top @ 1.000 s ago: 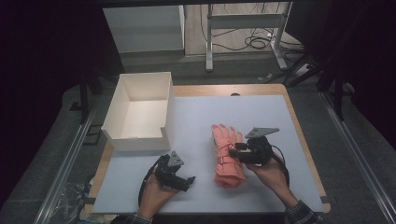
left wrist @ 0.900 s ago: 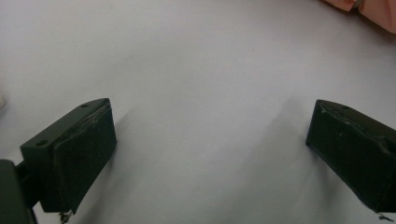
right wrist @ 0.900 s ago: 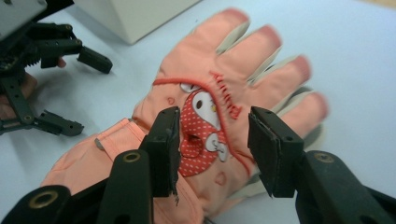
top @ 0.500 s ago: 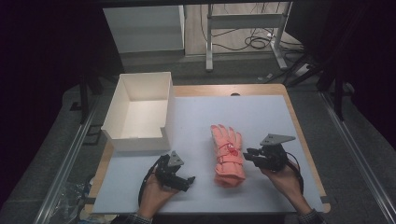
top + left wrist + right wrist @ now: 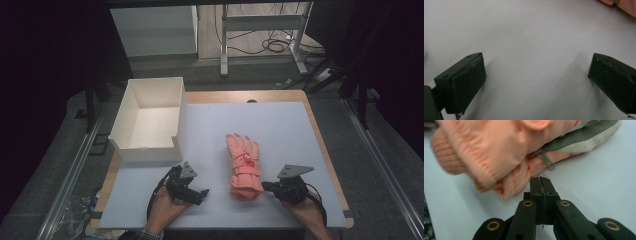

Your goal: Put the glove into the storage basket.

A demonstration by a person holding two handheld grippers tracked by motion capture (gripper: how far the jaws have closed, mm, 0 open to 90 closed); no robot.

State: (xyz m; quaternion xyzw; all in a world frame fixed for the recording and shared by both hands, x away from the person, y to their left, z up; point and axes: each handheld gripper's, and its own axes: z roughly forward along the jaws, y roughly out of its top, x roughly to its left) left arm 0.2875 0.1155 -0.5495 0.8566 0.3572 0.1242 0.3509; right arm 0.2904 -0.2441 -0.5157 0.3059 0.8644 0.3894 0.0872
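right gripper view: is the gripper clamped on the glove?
No. The right gripper has its jaws pressed together with nothing between them, just short of the pink glove on the table.

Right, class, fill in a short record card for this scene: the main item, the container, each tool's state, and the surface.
Main item: pink glove, lying flat on the table, cuff toward the person
Container: white box, open-topped, on the table's left, apart from the glove
Left tool: jaws wide open, nothing between them
Right tool: jaws have just closed together, nothing between them, tips just short of the glove's cuff
Surface: white table
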